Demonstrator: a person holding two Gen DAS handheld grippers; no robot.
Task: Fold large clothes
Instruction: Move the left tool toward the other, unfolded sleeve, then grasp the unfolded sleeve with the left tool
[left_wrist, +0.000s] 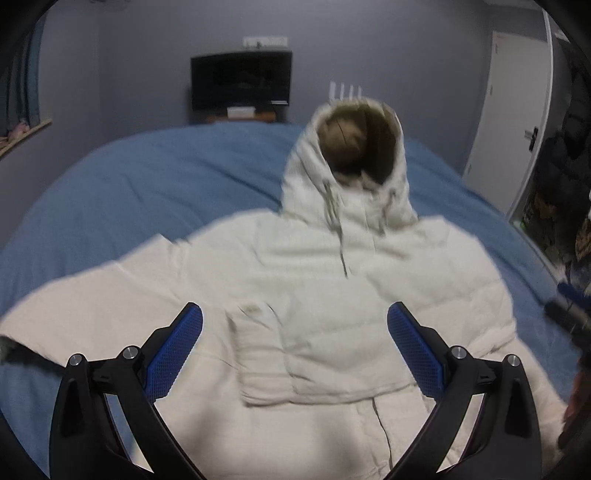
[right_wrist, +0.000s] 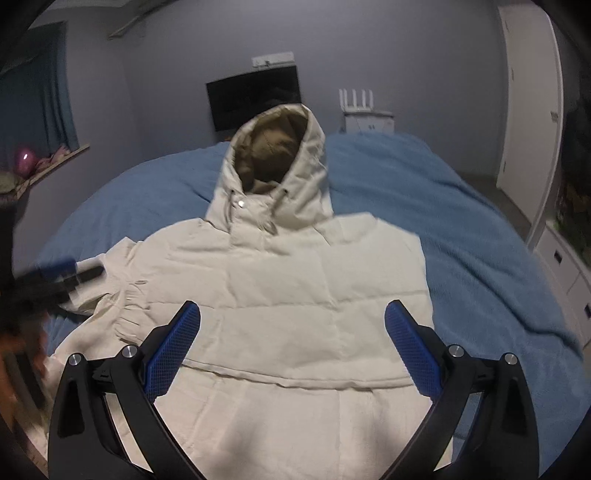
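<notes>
A large cream hooded jacket (left_wrist: 325, 295) lies front up on a blue bed, hood (left_wrist: 354, 155) with tan lining pointing away. It also shows in the right wrist view (right_wrist: 295, 295), with its right side folded inward to a straight edge. My left gripper (left_wrist: 294, 325) is open and empty, hovering over the jacket's lower left body. My right gripper (right_wrist: 292, 325) is open and empty over the jacket's lower middle. The left gripper appears blurred at the left edge of the right wrist view (right_wrist: 55, 277). The right gripper shows blurred at the right edge of the left wrist view (left_wrist: 569, 310).
The blue bedspread (left_wrist: 147, 192) surrounds the jacket. A dark monitor (left_wrist: 242, 85) and a white router (right_wrist: 356, 101) stand beyond the bed's far edge. A white door (left_wrist: 513, 103) and drawers (right_wrist: 565, 266) are on the right. A window ledge (right_wrist: 48, 162) is on the left.
</notes>
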